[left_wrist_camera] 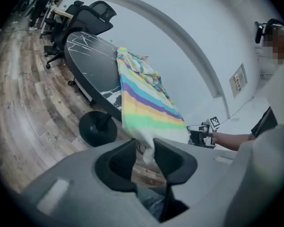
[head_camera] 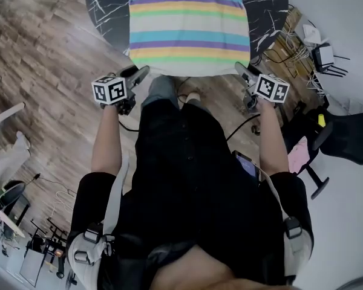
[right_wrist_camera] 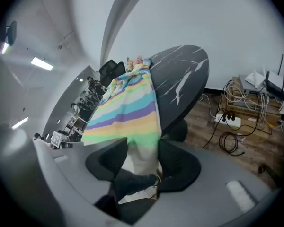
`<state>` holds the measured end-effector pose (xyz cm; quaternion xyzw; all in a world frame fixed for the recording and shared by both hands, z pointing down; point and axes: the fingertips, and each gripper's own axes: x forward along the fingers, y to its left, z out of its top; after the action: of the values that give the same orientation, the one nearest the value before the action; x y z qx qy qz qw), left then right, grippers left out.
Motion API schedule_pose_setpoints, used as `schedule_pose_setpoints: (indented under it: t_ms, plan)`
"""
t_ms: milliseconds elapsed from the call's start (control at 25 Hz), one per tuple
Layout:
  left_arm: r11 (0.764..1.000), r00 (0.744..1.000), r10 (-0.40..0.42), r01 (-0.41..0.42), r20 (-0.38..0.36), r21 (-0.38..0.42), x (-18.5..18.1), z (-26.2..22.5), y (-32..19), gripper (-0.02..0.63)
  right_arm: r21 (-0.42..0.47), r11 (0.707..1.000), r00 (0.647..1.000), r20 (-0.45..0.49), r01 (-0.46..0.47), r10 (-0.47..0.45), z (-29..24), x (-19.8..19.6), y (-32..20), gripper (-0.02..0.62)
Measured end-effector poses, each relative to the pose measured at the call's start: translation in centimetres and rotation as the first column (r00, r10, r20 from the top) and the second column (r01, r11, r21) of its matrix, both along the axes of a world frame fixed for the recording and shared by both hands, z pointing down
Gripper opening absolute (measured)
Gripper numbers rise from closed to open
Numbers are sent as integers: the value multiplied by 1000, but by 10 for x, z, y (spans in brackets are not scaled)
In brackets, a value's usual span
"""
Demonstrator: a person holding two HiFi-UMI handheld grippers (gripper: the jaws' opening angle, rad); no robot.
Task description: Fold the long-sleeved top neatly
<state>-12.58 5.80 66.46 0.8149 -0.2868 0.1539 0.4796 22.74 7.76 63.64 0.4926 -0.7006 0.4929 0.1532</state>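
Note:
A long-sleeved top [head_camera: 189,26] with pastel stripes lies flat on the black marble table [head_camera: 109,5], and its hem hangs over the near edge. My left gripper [head_camera: 142,72] is at the hem's left corner. In the left gripper view the white hem corner [left_wrist_camera: 149,152] runs down between the jaws of that gripper [left_wrist_camera: 146,157] and looks pinched. My right gripper [head_camera: 241,70] is at the hem's right corner. In the right gripper view the green and white hem [right_wrist_camera: 144,150] fills the wide gap of that gripper [right_wrist_camera: 143,162], and no squeeze shows.
The table stands on a round black pedestal [left_wrist_camera: 97,126] on a wood floor. Cables and a power strip [right_wrist_camera: 232,122] lie right of the table, near routers [head_camera: 323,56]. A black office chair [head_camera: 351,138] is at the right, and more chairs [left_wrist_camera: 85,11] stand beyond the table.

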Motion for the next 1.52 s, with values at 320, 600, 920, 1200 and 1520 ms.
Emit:
schedule_pose_setpoints:
  t_ms: [320,600,920,1200,1520]
  plan:
    - [1000,1000,0,0,-26,23,2,-19,13,23,25,1000,1000,-15,-18,18,-17,1,11,28]
    - [999,1000,1,-1,6,46,-7,-51,34,23,30,1000,1000,-22,-2,3,-37,-4,33,26]
    - [999,996,3,-6,84,40,-3,-60,87,23,6,998,997,-44,58,-58,-41,-2,81,26]
    - [998,993,-51,47,111,42,4,-48,155,23,-1,989,986,-73,151,-150,-25,0,141,26]
    - [995,988,-103,104,112,-4,6,-61,184,23,-49,977,976,-60,205,-208,-34,4,163,26]
